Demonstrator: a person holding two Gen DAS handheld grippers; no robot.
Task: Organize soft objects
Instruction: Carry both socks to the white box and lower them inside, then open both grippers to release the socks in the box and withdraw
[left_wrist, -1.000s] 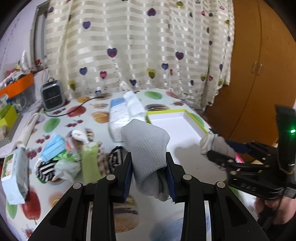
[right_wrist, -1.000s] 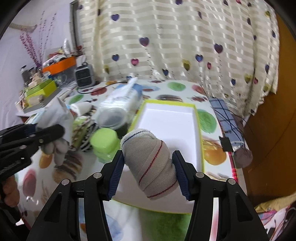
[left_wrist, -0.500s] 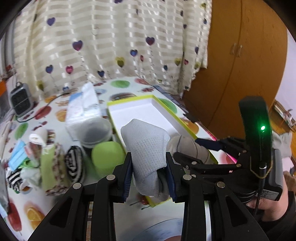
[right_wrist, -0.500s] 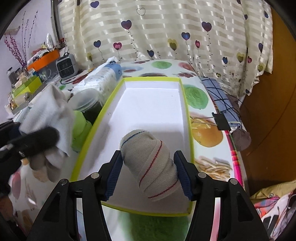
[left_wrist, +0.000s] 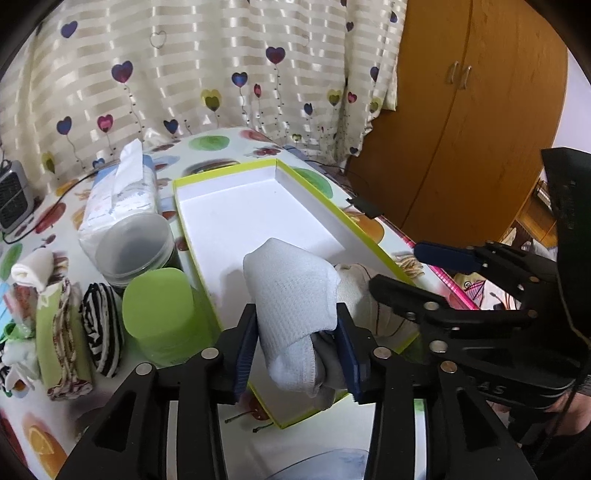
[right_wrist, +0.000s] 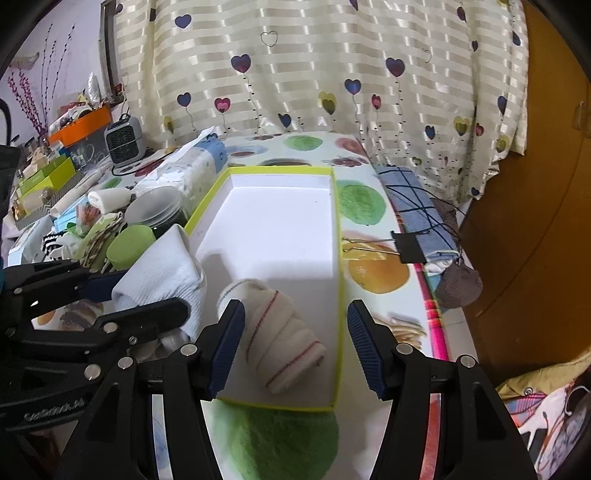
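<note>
The left gripper (left_wrist: 297, 341) held a folded white waffle-knit sock (left_wrist: 295, 295) between its blue pads (left_wrist: 245, 343), above the near end of the shallow white cardboard tray with the lime-green rim (left_wrist: 332, 206); its jaws were opening, though the pads were touching the sock on both sides. The right gripper (right_wrist: 295, 345) stood with its jaws spread wide; the rolled cream sock with thin red stripes (right_wrist: 280, 339) lay between them on the tray floor (right_wrist: 284, 221) at its near end, close to the left pad (right_wrist: 225, 347) and clear of the right one. Left of the tray stood a lime-green plastic cup (left_wrist: 159, 306), a translucent round tub (left_wrist: 133, 251) and a soft pack of tissues (left_wrist: 118, 199); a rolled black-and-white striped sock (left_wrist: 101, 332) lay nearer the left edge of the fruit-print tablecloth (left_wrist: 221, 144).
</note>
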